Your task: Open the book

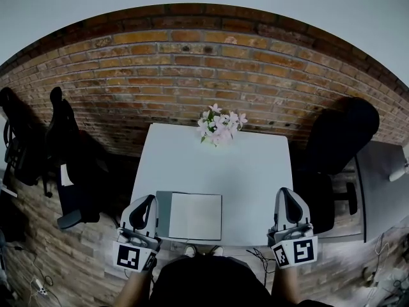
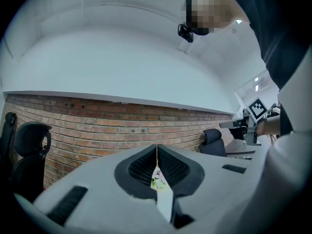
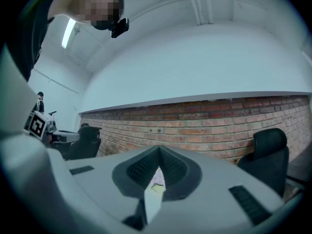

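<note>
A closed book [image 1: 195, 216] with a pale cover and a grey-green spine on its left lies flat at the near edge of the white table [image 1: 243, 171]. My left gripper [image 1: 149, 200] hovers just left of the book's spine, shut and holding nothing. My right gripper [image 1: 287, 193] is at the table's near right corner, well apart from the book, also shut and holding nothing. In the left gripper view the jaws of the left gripper [image 2: 157, 148] meet in a thin line. The right gripper [image 3: 159, 150] looks the same in its own view. Neither gripper view shows the book.
A small bunch of pink and white flowers [image 1: 219, 125] stands at the table's far edge before a brick wall [image 1: 192, 62]. Black office chairs stand left [image 1: 67, 146] and right [image 1: 339, 139] of the table. A second desk [image 1: 383, 184] lies at the far right.
</note>
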The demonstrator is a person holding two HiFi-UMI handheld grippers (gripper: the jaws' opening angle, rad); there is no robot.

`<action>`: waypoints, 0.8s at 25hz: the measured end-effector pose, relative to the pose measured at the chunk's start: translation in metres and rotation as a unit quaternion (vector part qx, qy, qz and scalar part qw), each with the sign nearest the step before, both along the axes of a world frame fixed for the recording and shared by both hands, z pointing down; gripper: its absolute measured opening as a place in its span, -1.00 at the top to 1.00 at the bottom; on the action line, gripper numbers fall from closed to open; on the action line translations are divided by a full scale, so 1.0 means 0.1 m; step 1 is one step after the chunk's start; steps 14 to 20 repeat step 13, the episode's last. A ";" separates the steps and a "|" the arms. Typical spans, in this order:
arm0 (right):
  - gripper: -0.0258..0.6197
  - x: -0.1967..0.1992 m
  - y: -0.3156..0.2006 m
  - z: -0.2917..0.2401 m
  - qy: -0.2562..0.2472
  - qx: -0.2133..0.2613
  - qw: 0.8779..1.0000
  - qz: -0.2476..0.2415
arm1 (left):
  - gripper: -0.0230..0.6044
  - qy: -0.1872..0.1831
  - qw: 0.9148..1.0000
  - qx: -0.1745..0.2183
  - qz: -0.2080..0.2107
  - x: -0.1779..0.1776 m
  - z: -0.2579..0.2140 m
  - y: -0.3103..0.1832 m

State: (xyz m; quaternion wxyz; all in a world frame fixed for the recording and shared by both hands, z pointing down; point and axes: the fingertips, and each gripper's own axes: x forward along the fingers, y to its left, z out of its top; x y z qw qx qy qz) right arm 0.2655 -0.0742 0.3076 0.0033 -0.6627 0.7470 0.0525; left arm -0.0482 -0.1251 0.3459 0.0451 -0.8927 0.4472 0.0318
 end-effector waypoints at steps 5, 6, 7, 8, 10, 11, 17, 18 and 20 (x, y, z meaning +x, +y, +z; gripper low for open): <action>0.88 0.00 0.03 0.05 -0.003 -0.007 1.000 0.002 | 0.84 0.000 1.000 -0.003 0.001 0.02 0.01 0.02; 0.88 0.00 0.04 0.06 -0.003 -0.008 1.000 0.002 | 0.84 0.000 1.000 -0.003 0.001 0.02 0.01 0.03; 0.88 -0.01 0.04 0.07 -0.002 -0.008 1.000 0.002 | 0.84 -0.001 1.000 -0.004 0.001 0.02 0.02 0.03; 0.88 -0.01 0.04 0.07 -0.002 -0.008 1.000 0.002 | 0.84 -0.001 1.000 -0.006 0.001 0.01 0.02 0.04; 0.88 -0.01 0.04 0.07 -0.002 -0.008 1.000 0.001 | 0.84 -0.003 1.000 -0.008 0.000 0.00 0.04 0.05; 0.88 -0.01 0.04 0.07 -0.002 -0.007 1.000 0.001 | 0.84 -0.003 1.000 -0.008 0.000 0.00 0.04 0.05; 0.88 -0.01 0.04 0.07 -0.001 -0.006 1.000 0.000 | 0.84 -0.003 1.000 -0.007 0.000 0.00 0.04 0.05; 0.88 -0.01 0.04 0.07 -0.001 -0.006 1.000 0.000 | 0.84 -0.003 1.000 -0.007 0.000 0.00 0.04 0.05; 0.88 -0.01 0.04 0.07 -0.001 -0.006 1.000 0.000 | 0.84 -0.003 1.000 -0.007 0.000 0.00 0.04 0.05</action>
